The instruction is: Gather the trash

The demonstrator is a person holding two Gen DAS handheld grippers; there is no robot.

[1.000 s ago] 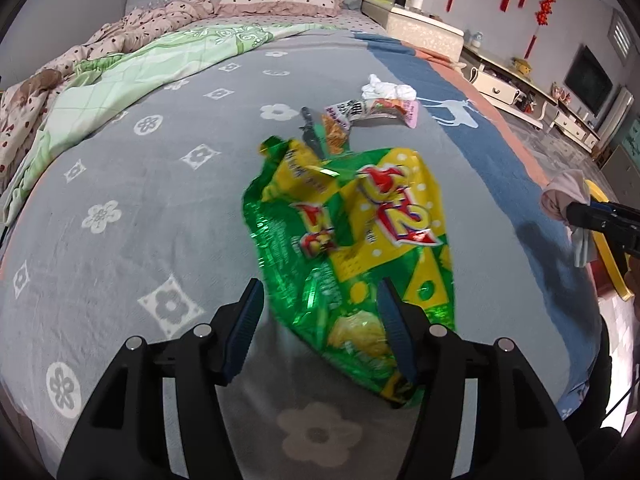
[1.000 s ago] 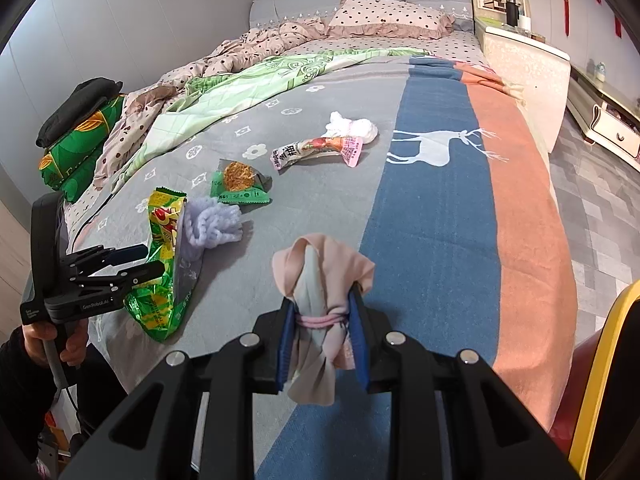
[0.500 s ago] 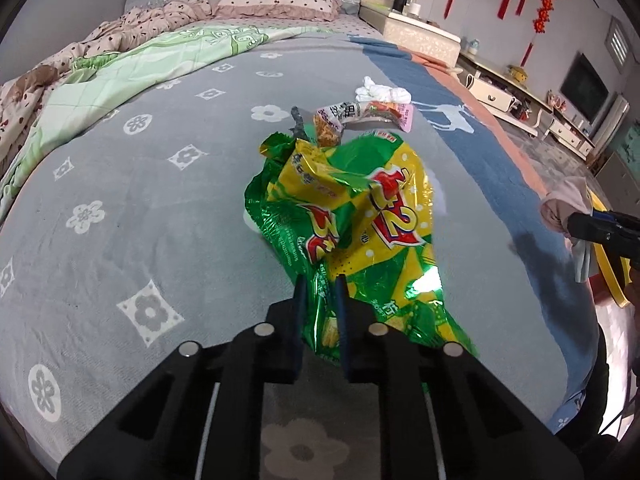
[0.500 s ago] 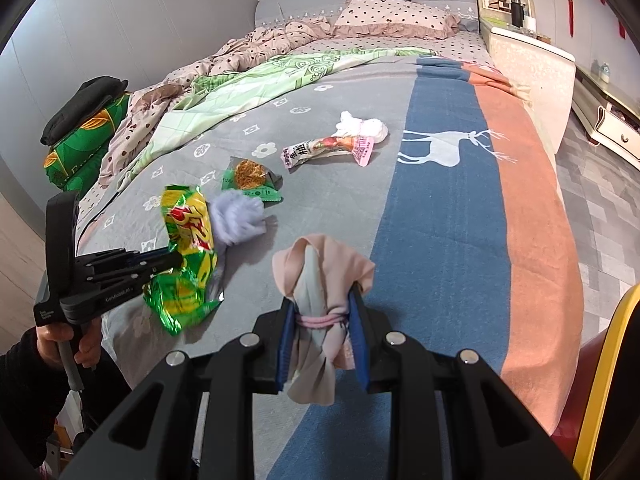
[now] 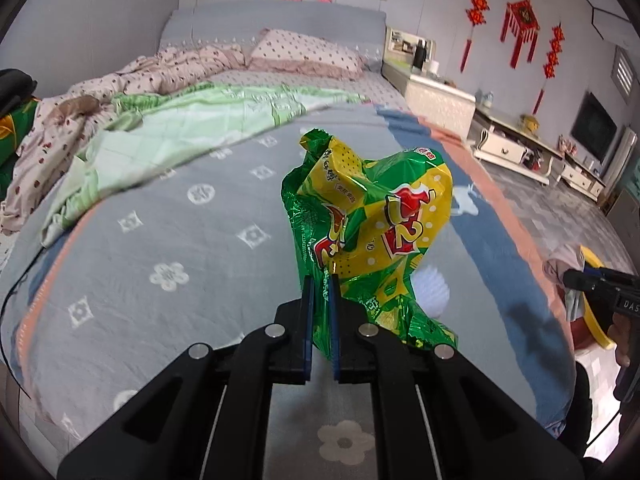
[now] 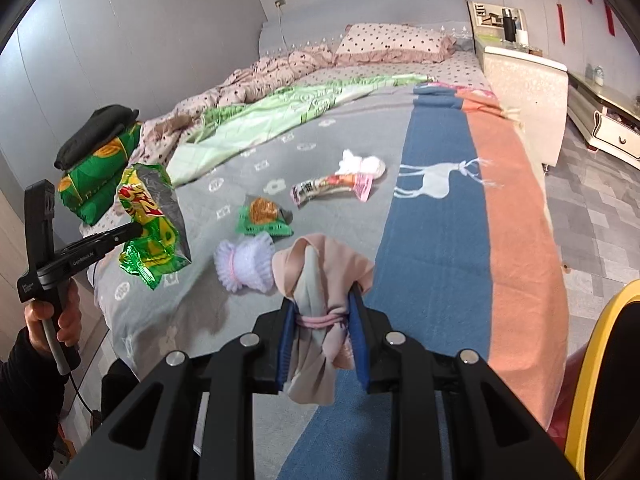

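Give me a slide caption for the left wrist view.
Left gripper lifts a green and yellow snack bag clear of the grey flowered bedspread.

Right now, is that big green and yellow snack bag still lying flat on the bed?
No, the green and yellow snack bag hangs clear of the bed, pinched in the left hand-held gripper.

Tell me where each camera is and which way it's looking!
Left wrist: sits on the left gripper, looks up the bed toward the pillow; its fingers pinch a green-yellow snack bag; the right gripper peeks in.
Right wrist: sits on the right gripper, looks up the bed too; it clamps a pink cloth bundle; the left hand shows.
Both share the snack bag, the white frilly thing and the bed.
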